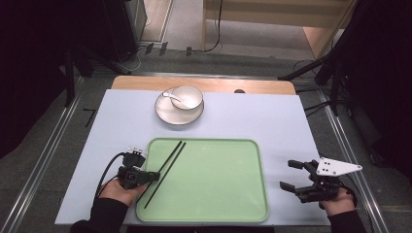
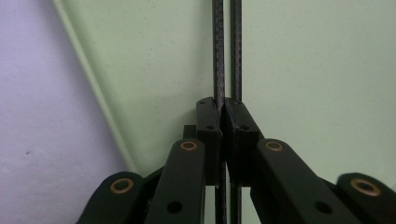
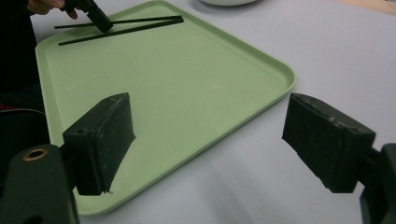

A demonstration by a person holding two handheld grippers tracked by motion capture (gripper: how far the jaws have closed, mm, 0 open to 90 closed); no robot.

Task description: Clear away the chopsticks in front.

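Count: two black chopsticks (image 1: 167, 165), one green tray (image 1: 214, 194), one plate (image 1: 167, 114), one bowl (image 1: 188, 96), one spoon (image 1: 171, 95), two grippers.

Both chopsticks lie inside the tray at its left side, nearly parallel and close together, running from near the far left corner toward the near left rim. In the left gripper view they pass straight between the fingers. The left gripper (image 1: 154, 176) sits over the tray's left rim with its fingers (image 2: 208, 126) closed tight; whether they pinch one stick or both, I cannot tell. The right gripper (image 1: 290, 174) rests on the bench (image 1: 272, 121) just right of the tray, fingers (image 3: 100, 140) spread wide with nothing between them.

The rest of the tray floor is bare. Open bench lies on both sides of the tray and between it and the plate.

The bowl stands on the plate beyond the tray; the spoon's handle leans over the bowl's left rim.
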